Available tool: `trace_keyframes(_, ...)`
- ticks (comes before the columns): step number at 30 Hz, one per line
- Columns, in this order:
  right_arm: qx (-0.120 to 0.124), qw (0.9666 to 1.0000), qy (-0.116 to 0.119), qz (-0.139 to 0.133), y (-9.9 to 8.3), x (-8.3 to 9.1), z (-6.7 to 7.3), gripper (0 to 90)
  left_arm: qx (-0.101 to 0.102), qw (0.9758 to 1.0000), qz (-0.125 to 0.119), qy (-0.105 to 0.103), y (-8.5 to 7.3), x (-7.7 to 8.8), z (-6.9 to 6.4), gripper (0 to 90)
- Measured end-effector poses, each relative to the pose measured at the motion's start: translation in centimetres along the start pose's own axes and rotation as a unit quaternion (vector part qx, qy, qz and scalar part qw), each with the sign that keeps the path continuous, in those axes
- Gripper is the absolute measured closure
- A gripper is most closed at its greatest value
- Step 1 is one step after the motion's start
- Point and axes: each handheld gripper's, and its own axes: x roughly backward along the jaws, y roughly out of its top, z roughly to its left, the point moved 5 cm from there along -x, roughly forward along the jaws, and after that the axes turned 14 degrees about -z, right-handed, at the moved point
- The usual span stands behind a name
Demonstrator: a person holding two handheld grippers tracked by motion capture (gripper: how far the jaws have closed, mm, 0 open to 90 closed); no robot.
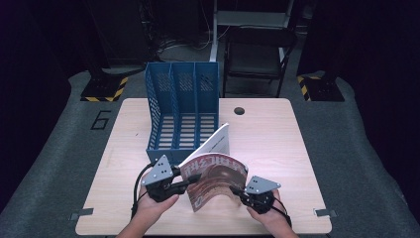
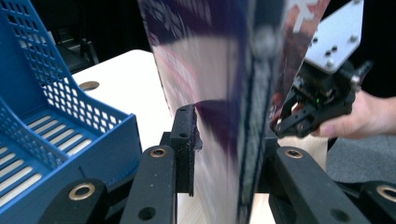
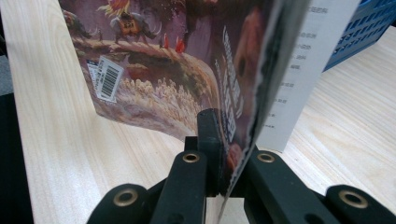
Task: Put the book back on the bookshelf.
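A magazine with a reddish-brown illustrated cover is held up off the wooden table, bowed between both grippers. One white inner page fans up behind it. My left gripper is shut on the magazine's left edge. In the left gripper view the pages run up between my left gripper's jaws. My right gripper is shut on the right edge. The right gripper view has the cover pinched in my right gripper, with a barcode label at its left. The right gripper also appears in the left gripper view.
A blue three-slot file holder lies on its back at the table's far middle, open slots facing up, just beyond the magazine; its mesh wall is close at my left gripper's left. A cable hole sits beside it. A chair stands behind the table.
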Motion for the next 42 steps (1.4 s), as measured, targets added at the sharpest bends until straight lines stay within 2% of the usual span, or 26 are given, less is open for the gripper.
trace_keyframes(7,-0.002,1.0000,0.002,0.003,0.0,0.2,-0.1,88.2,0.002,1.0000,0.006,-0.007,0.4,-0.6,-0.1,71.2)
trace_keyframes(9,-0.004,1.0000,0.001,0.001,0.0,0.1,-0.1,88.2,0.010,0.9999,0.008,-0.008,0.5,-0.8,-0.2,71.3)
trace_keyframes(11,-0.005,1.0000,0.003,0.004,0.0,0.1,0.0,88.2,0.003,0.9999,0.011,-0.009,0.6,-1.0,0.0,72.2)
trace_keyframes(14,-0.006,1.0000,0.005,0.003,0.0,0.1,-0.1,88.2,0.016,0.9997,0.014,-0.011,0.7,-1.1,-0.1,72.9)
trace_keyframes(19,-0.009,0.9999,0.012,0.003,0.0,0.1,-0.1,88.2,0.014,0.9994,0.028,-0.014,1.0,-1.2,-0.2,74.6)
trace_keyframes(21,-0.010,0.9998,0.015,0.004,0.0,0.1,-0.1,88.2,0.021,0.9991,0.033,-0.015,1.2,-1.3,-0.3,74.6)
trace_keyframes(25,-0.011,0.9998,0.018,0.005,0.0,0.1,-0.1,88.2,0.019,0.9990,0.035,-0.018,1.6,-1.4,-0.6,76.0)
trace_keyframes(27,-0.012,0.9997,0.020,0.006,-0.1,0.1,-0.1,88.1,0.002,0.9988,0.044,-0.021,1.8,-1.3,-0.7,78.9)
trace_keyframes(32,-0.025,0.9993,0.028,0.008,-0.3,0.1,-0.3,87.3,-0.003,0.9987,0.043,-0.027,1.8,-1.3,-1.2,83.0)
trace_keyframes(34,-0.031,0.9991,0.027,0.007,-0.3,0.2,-0.4,82.6,-0.001,0.9985,0.043,-0.033,1.8,-1.3,-1.4,83.2)
trace_keyframes(37,-0.047,0.9988,0.011,0.001,-0.3,0.2,-1.0,69.6,-0.005,0.9976,0.047,-0.051,1.8,-1.2,-1.7,83.5)
trace_keyframes(42,-0.070,0.9975,0.012,-0.005,-0.4,0.5,-1.3,63.0,-0.022,0.9959,0.055,-0.068,1.8,-1.0,-2.2,83.6)
